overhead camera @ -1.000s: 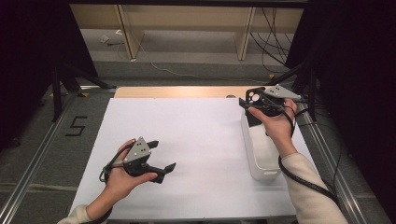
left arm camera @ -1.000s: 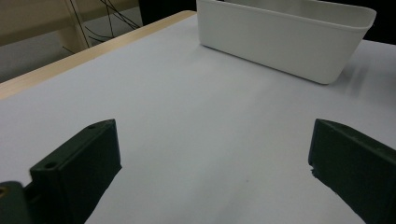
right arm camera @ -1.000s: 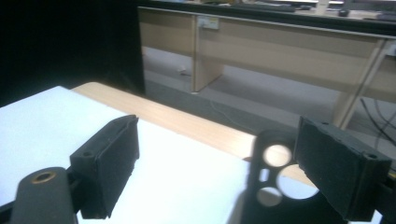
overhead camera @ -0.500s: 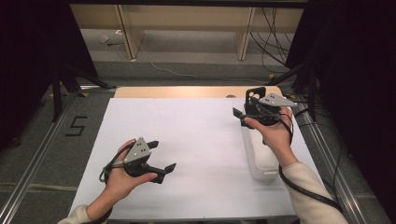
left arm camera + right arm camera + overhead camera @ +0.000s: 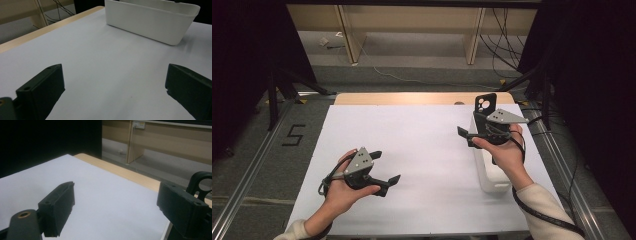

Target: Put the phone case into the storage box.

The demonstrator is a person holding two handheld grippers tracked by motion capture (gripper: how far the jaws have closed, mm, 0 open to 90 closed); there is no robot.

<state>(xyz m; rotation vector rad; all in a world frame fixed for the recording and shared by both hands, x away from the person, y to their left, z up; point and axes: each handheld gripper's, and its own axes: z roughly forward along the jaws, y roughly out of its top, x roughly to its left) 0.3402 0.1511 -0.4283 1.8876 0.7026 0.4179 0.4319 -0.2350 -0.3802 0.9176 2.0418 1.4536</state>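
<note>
Left tongs [image 5: 388, 167]: held low over the white surface [image 5: 422, 150] at its near left – jaws apart, nothing between them.
Left hand [image 5: 343, 192]: wrapped round the body, sleeve cut off by the bottom edge.
Right tongs [image 5: 467, 135]: above the white bin [image 5: 492, 182], jaws wide apart and empty.
White bin: at the surface's right side, just under the right hand [image 5: 504, 152] – its far end was hidden by hand and tongs, its inside could not be made out.
Black phone case [image 5: 485, 104]: upright behind the right tongs, lower part hidden.
</note>
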